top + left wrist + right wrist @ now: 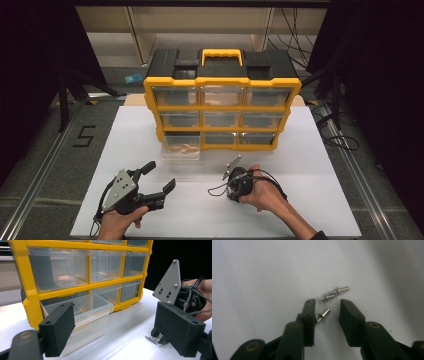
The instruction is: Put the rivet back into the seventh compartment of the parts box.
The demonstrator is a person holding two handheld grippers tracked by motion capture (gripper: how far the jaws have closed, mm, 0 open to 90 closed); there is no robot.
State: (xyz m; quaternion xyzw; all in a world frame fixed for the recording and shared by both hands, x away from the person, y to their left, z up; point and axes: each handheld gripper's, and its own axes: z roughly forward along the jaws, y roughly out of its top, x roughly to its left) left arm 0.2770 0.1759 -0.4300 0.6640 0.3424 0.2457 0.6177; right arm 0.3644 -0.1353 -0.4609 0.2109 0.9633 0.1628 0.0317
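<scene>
Three small metal rivets lie on the white table. One rivet sits between the tips of my right gripper, which is open and points down at the table; two more rivets lie just past its tips. In the high view a hand holds the right gripper at centre right. The left gripper view also catches it, standing over the rivets. My left gripper rests open and empty at front left, aimed toward a clear drawer pulled out of the organizer's bottom-left slot.
A yellow and black organizer with clear drawers stands at the table's back centre, handle on top. The pulled-out drawer holds some small tan parts. Dark curtains flank both sides, and cables lie on the floor at right.
</scene>
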